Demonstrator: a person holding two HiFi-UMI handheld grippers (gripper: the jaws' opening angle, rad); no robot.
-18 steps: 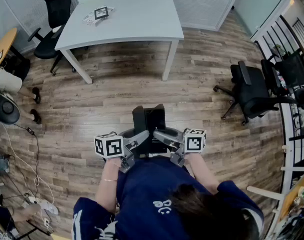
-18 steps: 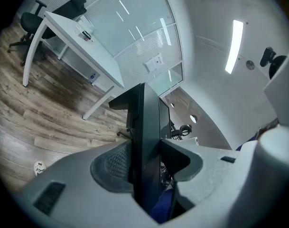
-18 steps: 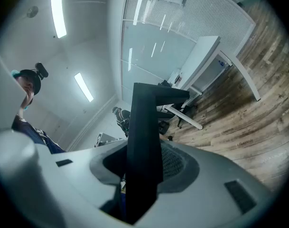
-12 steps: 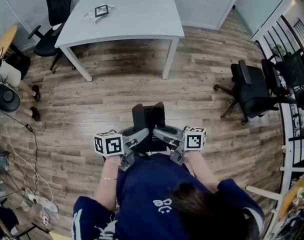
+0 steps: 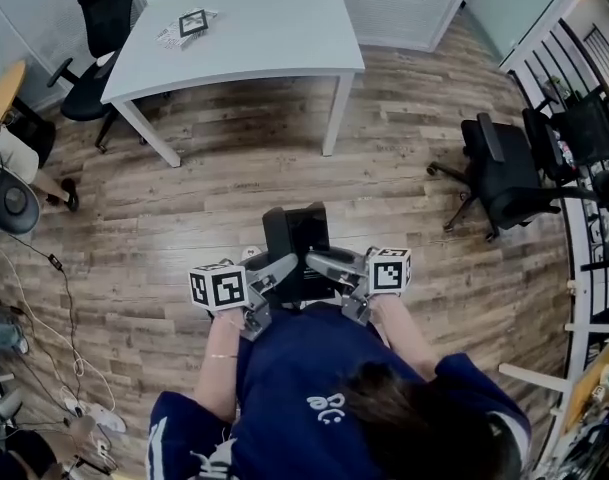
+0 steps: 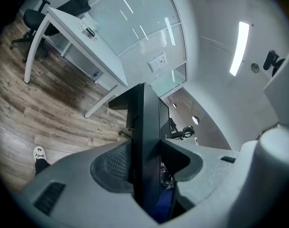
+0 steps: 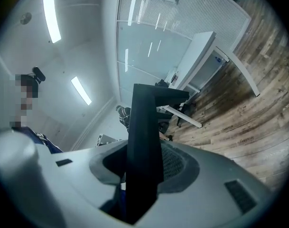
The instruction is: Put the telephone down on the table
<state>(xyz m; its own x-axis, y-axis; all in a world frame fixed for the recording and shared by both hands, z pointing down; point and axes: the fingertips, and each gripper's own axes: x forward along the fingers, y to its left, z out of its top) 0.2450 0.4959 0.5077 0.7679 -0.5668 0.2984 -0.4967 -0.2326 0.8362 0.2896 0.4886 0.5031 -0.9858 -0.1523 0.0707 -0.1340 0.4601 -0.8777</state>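
On wood floor: white table ahead, black chair right; telephone gripped.

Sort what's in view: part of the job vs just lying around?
Job: telephone, clamped between left gripper and right gripper; white table ahead.
Lying about: marker card on the table, black office chair at right, second chair by the table's left end, floor cables.
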